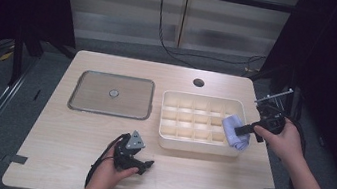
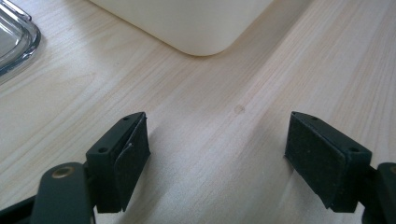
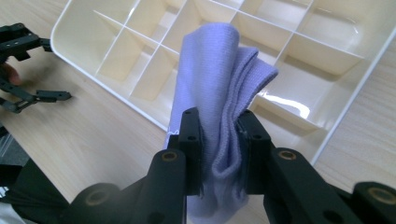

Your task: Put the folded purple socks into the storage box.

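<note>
A cream divided tray point(image 1: 172, 95) with several compartments sits on the right half of the wooden table. My right gripper point(image 1: 242, 131) is shut on a folded lavender cloth point(image 1: 235, 130) and holds it over the tray's right end. In the right gripper view the lavender cloth point(image 3: 219, 93) rises between the jaws of the right gripper point(image 3: 219, 140), above the divided tray point(image 3: 327, 112). My left gripper point(image 1: 148, 166) rests low over the table in front of the tray. The left gripper point(image 2: 217, 154) stands open over bare wood, the tray's corner point(image 2: 201, 28) ahead of it.
A flat glass-like square lid with a small round knob point(image 1: 111, 94) lies on the table's left half; its edge point(image 2: 14, 42) appears at the left. A round cable hole point(image 1: 198, 83) sits near the table's far edge. The other gripper point(image 3: 23, 70) lies at the left.
</note>
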Demonstrator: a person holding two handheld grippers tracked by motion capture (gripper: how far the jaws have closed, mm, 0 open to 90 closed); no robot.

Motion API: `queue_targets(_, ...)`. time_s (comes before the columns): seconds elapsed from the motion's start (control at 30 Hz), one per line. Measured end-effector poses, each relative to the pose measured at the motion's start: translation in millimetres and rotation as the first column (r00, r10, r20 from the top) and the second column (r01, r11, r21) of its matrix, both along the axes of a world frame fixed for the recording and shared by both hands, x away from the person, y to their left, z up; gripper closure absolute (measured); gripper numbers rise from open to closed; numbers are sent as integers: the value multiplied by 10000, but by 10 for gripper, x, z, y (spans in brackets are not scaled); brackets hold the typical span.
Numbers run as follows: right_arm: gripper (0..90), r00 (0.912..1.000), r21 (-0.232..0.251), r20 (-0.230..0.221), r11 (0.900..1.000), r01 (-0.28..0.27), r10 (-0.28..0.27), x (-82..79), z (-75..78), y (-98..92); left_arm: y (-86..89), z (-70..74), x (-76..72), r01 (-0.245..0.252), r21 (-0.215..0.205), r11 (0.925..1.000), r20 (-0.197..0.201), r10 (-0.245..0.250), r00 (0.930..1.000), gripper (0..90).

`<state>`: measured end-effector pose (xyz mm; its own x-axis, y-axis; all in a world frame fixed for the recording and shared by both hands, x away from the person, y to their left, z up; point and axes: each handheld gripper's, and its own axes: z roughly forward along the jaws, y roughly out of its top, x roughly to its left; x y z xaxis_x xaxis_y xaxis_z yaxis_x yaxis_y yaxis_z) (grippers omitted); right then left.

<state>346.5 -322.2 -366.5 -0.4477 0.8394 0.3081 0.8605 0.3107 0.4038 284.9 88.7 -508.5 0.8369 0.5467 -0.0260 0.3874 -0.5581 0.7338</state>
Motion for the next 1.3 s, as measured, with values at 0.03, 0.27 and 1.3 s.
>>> queue_targets(0.03, 748, 10000, -49, -51, 10000, -5, 5, 16, -13, 1, -1, -1, -1, -7, -9, 10000, -2, 7, 10000, 213)
queue_targets(0.27, 748, 9997, -307, -213, 9995, 97, -103, 111, -111, -31, -1, -1, 0, -6, -10, 10000, -2, 6, 10000, 213)
queue_targets(1.3, 746, 9978, -976, -537, 9947, 326, -380, 199, -340, -219, 0, 0, 0, 4, 6, 10000, 0, -4, 10000, 213)
